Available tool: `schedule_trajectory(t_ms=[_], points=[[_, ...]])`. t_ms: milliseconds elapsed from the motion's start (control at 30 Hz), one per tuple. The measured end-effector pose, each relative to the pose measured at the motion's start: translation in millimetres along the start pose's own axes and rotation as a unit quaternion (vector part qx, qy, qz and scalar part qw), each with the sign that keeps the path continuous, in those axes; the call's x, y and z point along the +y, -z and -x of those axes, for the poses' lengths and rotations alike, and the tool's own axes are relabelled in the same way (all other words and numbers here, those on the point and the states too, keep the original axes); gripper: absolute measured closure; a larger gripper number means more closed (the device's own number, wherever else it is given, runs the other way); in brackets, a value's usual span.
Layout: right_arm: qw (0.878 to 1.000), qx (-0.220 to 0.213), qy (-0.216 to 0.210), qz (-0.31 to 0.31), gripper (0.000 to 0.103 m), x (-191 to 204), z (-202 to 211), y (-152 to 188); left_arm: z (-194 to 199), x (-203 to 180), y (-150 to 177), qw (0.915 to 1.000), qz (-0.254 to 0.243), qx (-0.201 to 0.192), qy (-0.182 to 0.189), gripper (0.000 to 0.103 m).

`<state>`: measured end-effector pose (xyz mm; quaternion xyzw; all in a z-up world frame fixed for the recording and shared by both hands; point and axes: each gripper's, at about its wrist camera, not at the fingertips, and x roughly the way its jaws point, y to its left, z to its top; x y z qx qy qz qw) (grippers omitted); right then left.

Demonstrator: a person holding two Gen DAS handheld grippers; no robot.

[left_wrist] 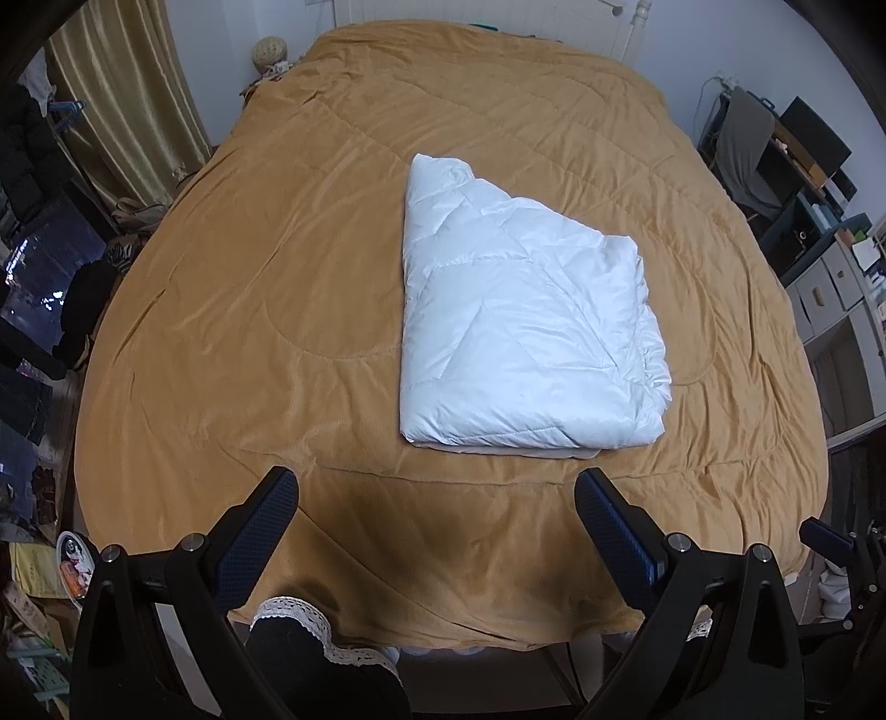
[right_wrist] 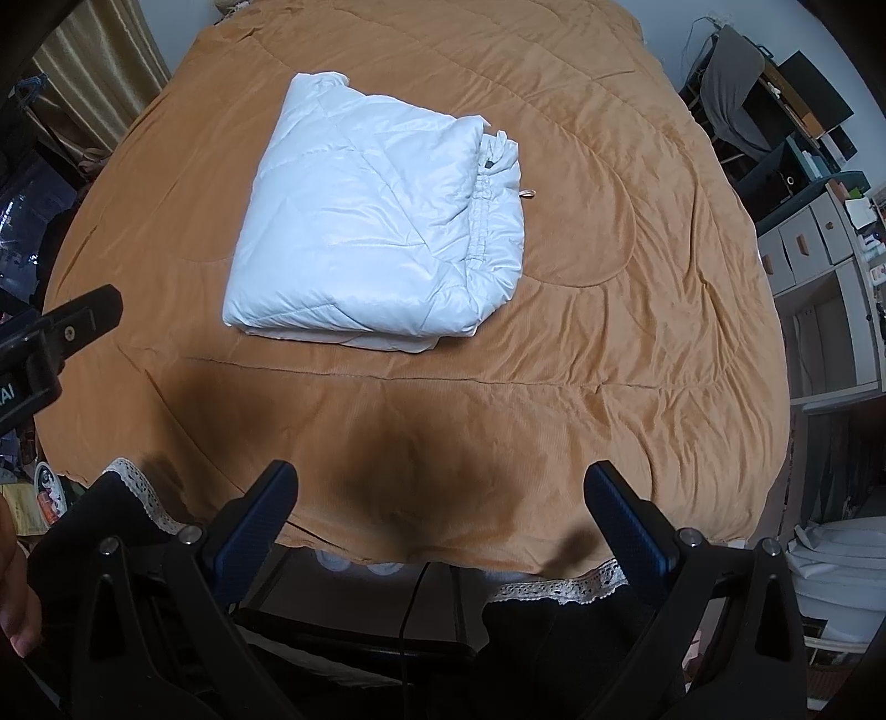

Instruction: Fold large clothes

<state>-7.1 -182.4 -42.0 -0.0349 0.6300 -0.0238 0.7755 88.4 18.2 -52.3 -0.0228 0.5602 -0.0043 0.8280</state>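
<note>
A white puffy padded garment lies folded into a thick rectangle in the middle of the bed, on the mustard quilted bedspread. In the right wrist view the same folded garment shows its gathered hem and a small ring at its right edge. My left gripper hangs open above the bed's near edge, well short of the garment, with nothing between its fingers. My right gripper is also open and empty over the near edge of the bedspread. The left gripper's body shows at the left.
Gold curtains and dark clutter stand left of the bed. A desk with a chair and grey drawer units line the right side. A dark lace-trimmed sleeve sits below the grippers. The white headboard is at the far end.
</note>
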Motion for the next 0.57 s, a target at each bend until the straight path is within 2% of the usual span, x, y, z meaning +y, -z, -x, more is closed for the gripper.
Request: schedule_trajectory(t_ms=[567], points=[[1.000, 0.013, -0.007, 0.014, 0.000, -1.9, -4.5, -8.1, 3.9, -8.4, 5.5, 0.9998, -0.018, -0.007, -0.001, 0.003]])
